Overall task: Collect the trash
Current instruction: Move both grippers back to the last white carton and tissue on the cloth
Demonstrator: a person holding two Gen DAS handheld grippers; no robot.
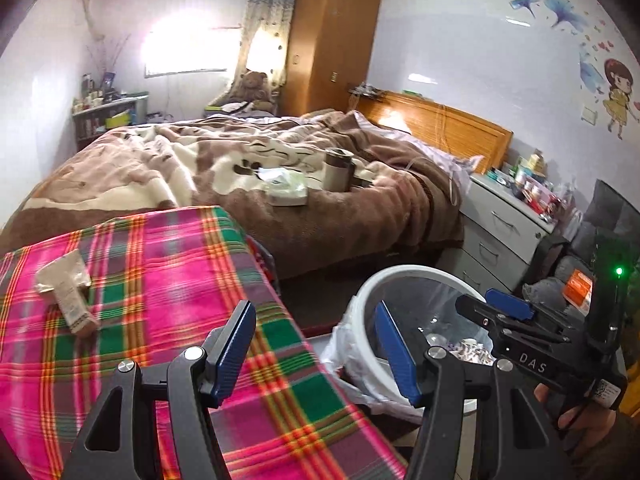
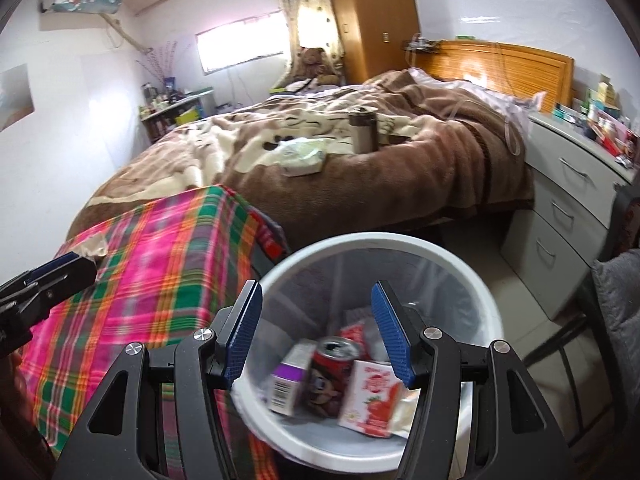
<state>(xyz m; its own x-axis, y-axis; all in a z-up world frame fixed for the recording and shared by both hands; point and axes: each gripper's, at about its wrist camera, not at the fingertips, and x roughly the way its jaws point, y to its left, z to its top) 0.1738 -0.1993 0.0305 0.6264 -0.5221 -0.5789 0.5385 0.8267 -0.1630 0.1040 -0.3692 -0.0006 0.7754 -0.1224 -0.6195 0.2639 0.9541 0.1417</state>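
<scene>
A white trash bin with a clear liner stands on the floor beside the plaid-covered table. It holds a red can, a purple-and-white carton and a red strawberry carton. My right gripper is open and empty right above the bin; it also shows in the left wrist view. My left gripper is open and empty over the table's right edge. A crumpled beige wrapper and tube lie on the table at the left; the wrapper also shows in the right wrist view.
A bed with a brown blanket lies behind, with a tissue pack and a thermos cup on it. A grey drawer unit stands right of the bed. A dark chair stands at the far right.
</scene>
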